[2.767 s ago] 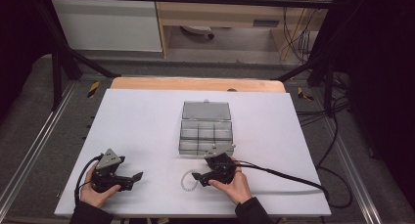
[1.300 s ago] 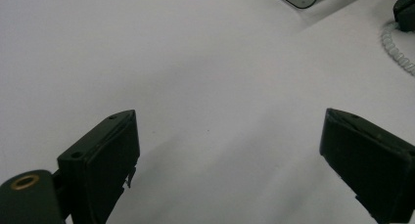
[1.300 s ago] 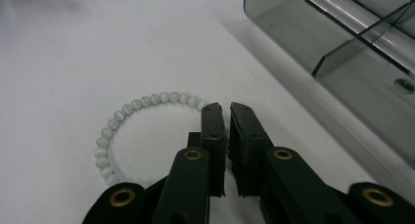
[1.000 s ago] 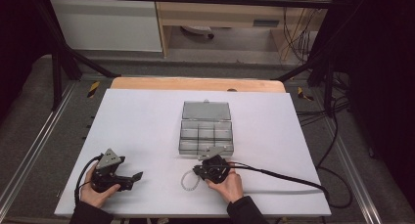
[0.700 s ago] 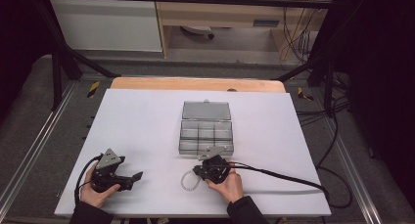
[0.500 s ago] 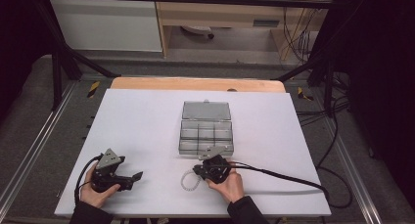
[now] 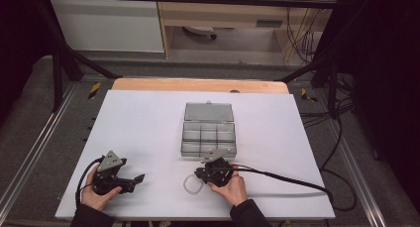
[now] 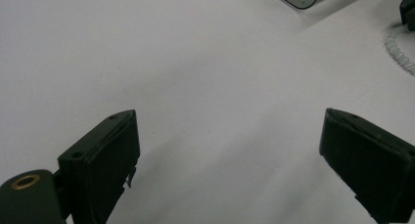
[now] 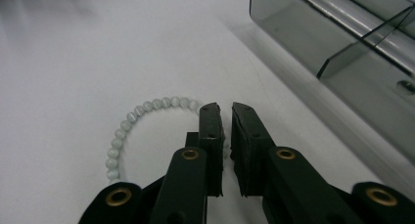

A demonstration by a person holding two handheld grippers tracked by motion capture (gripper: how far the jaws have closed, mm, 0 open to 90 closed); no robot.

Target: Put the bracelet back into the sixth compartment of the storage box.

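Note:
A bracelet of pale round beads [image 7: 190, 185] lies on the white table [image 7: 148, 123], just in front of an open grey compartment box [image 7: 208, 137]. My right gripper [image 7: 199, 174] sits at the bracelet's right side. In the right gripper view its jaws [image 9: 225, 109] stand nearly together, a thin gap between them, pinching the bracelet [image 9: 147, 108] where the bead string runs under the tips. At the table's front left my left gripper [image 7: 138, 179] is held wide open over bare table, and the left gripper view [image 8: 227, 131] shows nothing between its jaws.
The box's lid [image 7: 208, 111] lies folded back flat, and its near wall [image 9: 342, 48] stands close to the right of my right gripper. A black cable [image 7: 287, 178] trails right from that gripper. A wooden strip [image 7: 198, 85] edges the table's far side.
The right gripper has slid left from in front of the box onto the bracelet and has stayed there over the last second. The left gripper has not moved.

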